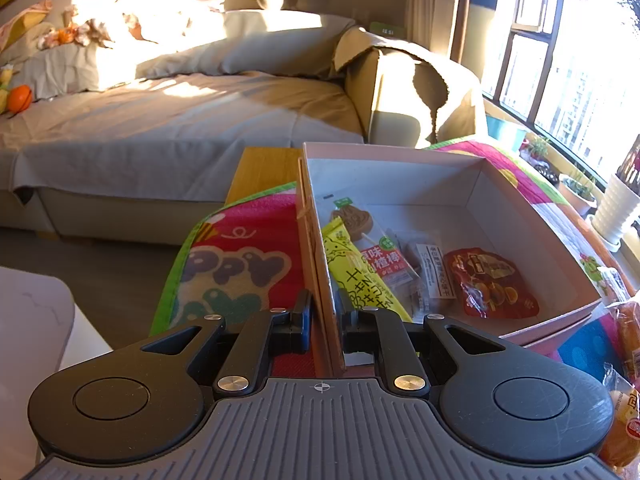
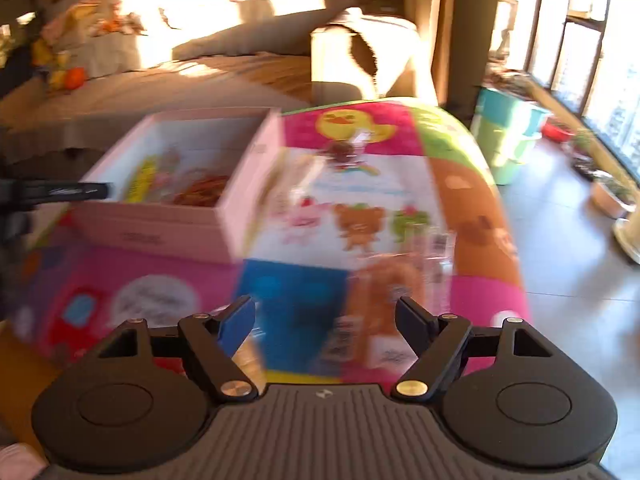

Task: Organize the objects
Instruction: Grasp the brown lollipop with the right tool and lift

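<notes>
A pink cardboard box (image 1: 400, 152) sits on a bright cartoon play mat (image 1: 240, 264). Inside lie a yellow snack packet (image 1: 356, 276), a hawthorn-stick packet (image 1: 360, 232), a clear packet (image 1: 430, 268) and a red packet (image 1: 492, 284). My left gripper (image 1: 325, 320) is shut on the box's near left wall (image 1: 316, 248). In the blurred right wrist view the box (image 2: 160, 232) is at the left, and the left gripper (image 2: 60, 192) reaches in at its side. My right gripper (image 2: 326, 320) hangs open over the mat (image 2: 160, 300) with nothing between its fingers. Ahead of it lie an orange-brown packet (image 2: 388, 292) and a small clear packet (image 2: 342, 148).
More orange snack packets (image 1: 626, 328) lie on the mat at the box's right. A sofa bed (image 1: 160, 128) with cushions fills the background. A wooden table edge (image 1: 264, 168) shows beyond the mat. Plant pots (image 1: 616, 208) and coloured bins (image 2: 508, 136) stand by the window.
</notes>
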A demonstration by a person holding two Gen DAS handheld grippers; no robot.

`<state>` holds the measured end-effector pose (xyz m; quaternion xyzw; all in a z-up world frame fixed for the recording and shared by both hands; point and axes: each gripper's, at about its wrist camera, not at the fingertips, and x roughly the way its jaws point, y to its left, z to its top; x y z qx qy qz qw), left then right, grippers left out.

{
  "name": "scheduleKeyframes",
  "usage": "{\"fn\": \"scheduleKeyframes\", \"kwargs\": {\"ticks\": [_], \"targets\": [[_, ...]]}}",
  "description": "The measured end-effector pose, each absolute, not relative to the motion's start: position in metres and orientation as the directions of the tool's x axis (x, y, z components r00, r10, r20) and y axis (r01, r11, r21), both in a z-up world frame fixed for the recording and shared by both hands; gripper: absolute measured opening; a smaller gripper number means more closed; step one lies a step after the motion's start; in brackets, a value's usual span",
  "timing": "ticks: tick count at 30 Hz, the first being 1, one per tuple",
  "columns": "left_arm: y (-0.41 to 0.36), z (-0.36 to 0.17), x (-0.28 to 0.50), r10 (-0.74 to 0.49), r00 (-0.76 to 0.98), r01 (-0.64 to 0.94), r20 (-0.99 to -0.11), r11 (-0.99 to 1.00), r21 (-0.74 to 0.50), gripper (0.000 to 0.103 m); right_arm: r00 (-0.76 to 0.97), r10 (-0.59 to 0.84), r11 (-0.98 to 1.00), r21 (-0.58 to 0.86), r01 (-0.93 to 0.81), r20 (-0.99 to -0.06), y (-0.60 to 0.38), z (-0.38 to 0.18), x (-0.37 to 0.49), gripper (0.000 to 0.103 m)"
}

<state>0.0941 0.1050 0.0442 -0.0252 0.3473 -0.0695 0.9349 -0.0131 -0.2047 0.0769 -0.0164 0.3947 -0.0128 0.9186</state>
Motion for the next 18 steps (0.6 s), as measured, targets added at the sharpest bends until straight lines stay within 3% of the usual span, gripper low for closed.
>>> {"fn": "scheduleKeyframes", "kwargs": {"ticks": [4,11,16,18], "targets": [[0.105,0.044,0.094,-0.147,0.75,0.111,-0.645,0.989,-0.096,0.015,0.697,-0.046,0.998,-0.001,0.064,-0.715,-0.227,0.08,0.025,0.078],[0.105,0.044,0.094,-0.147,0.749,0.111,-0.646,0.989,-0.096,0.015,0.666,0.083,0.975,0.199,0.1,-0.742,-0.241,0.087,0.16,0.078],[0.105,0.044,0.094,-0.145,0.749,0.11,-0.646,0.989,-0.096,0.014,0.632,0.003,0.97,0.156,0.187,-0.775,-0.221,0.047,0.24,0.077],[0.105,0.044,0.094,-0.145,0.749,0.109,-0.647,0.989,-0.096,0.015,0.604,-0.007,0.971,0.138,0.193,-0.797,-0.214,0.031,0.253,0.07]]}}
